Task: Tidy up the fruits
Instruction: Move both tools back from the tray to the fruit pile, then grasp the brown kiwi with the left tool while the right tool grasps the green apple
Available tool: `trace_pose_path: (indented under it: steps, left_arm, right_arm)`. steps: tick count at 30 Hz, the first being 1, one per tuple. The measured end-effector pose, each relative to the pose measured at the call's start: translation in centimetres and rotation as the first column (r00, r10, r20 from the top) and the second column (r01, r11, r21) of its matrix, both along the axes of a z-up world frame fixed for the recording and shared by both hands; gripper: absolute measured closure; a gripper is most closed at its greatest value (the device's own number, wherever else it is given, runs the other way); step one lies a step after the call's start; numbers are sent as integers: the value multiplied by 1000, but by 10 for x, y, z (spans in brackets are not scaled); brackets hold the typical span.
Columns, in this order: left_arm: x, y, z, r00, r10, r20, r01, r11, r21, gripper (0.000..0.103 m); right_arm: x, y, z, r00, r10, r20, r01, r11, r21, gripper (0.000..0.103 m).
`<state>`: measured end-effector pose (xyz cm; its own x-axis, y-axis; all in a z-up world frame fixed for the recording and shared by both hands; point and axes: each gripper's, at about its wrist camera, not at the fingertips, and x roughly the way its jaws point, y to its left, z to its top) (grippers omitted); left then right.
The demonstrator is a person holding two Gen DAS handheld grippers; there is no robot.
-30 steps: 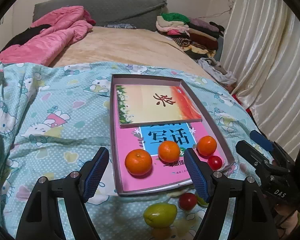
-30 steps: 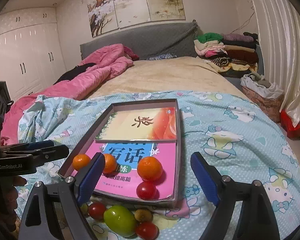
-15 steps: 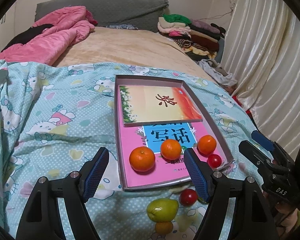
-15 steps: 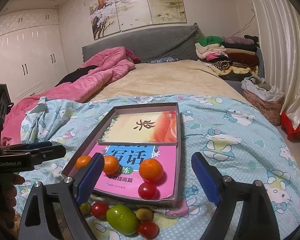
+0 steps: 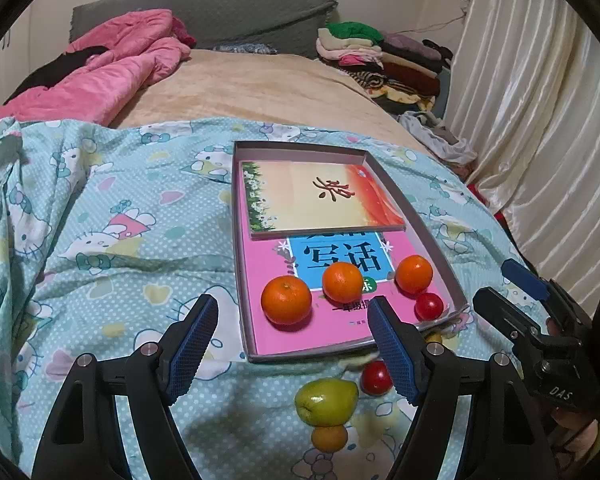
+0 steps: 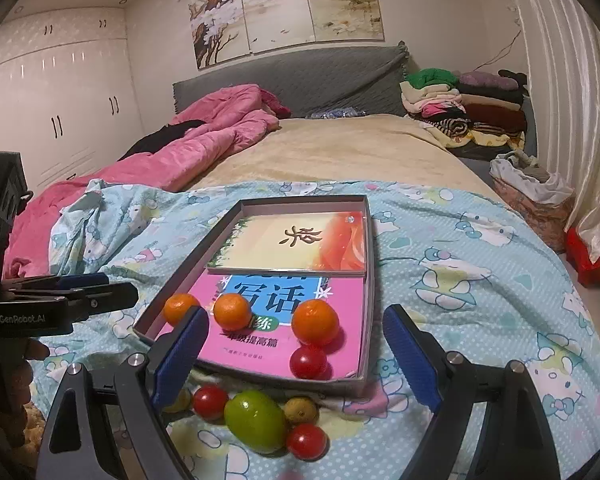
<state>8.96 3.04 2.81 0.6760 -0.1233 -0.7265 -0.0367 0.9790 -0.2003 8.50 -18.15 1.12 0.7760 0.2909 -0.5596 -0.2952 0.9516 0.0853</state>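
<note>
Both grippers hover w/ jaws apart, nothing held: left gripper [image 5: 292, 336], right gripper [image 6: 296, 344]. Box tray [image 6: 370, 280] holds 3 oranges + a cherry tomato [image 6: 309, 362]; green fruit [image 6: 255, 420] and small ones lie loose on the bed quilt [image 6: 480, 300] just in front.

Risks: soft quilt, so round fruit likely rolls when nudged; tomato prob bruises if squeezed; tray could tip.

Text: "GenRobot.AI" [image 6: 22, 319], "DAS" [image 5: 560, 393], book "写话" [image 6: 268, 292].

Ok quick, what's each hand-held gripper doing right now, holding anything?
Left hand-held gripper: open, holding nothing.
Right hand-held gripper: open, holding nothing.
</note>
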Motion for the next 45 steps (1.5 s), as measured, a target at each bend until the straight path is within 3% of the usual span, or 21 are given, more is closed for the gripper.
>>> trace_pose_path:
  steps: [45]
  left_arm:
    - [-24, -7, -25, 988, -60, -144, 55, 998, -42, 25]
  right_arm:
    - [-28, 30, -15, 992, 99, -80, -109, 986, -124, 14]
